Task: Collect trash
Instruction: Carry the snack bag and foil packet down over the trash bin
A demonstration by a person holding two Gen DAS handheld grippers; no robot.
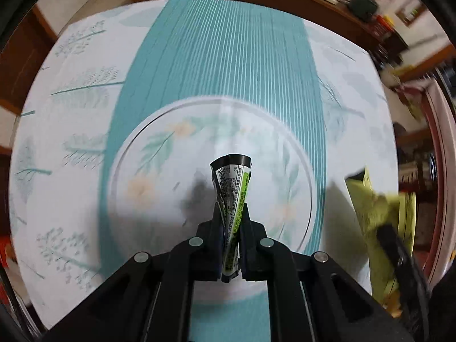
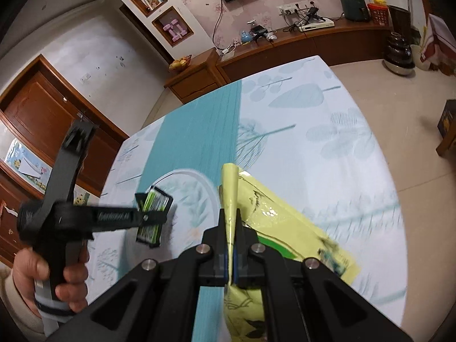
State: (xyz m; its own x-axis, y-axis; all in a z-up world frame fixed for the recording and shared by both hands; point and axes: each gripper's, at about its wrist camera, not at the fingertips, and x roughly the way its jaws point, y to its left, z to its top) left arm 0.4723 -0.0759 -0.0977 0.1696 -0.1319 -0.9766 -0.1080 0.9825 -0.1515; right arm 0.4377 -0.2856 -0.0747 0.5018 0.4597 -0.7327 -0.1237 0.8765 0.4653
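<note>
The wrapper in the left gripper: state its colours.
Black with a bright green stripe and white print on the wrapper; clearest in the left wrist view.

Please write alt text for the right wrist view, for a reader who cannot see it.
The right gripper pinches a yellow-green bag above a table. Beside it, the left gripper clamps a small black and green wrapper above a plate.

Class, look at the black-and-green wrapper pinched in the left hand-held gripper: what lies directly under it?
Under the wrapper is a white floral plate on the teal-striped tablecloth. The wrapper's shadow falls on the plate. The left hand-held gripper hides the plate's near edge.
</note>
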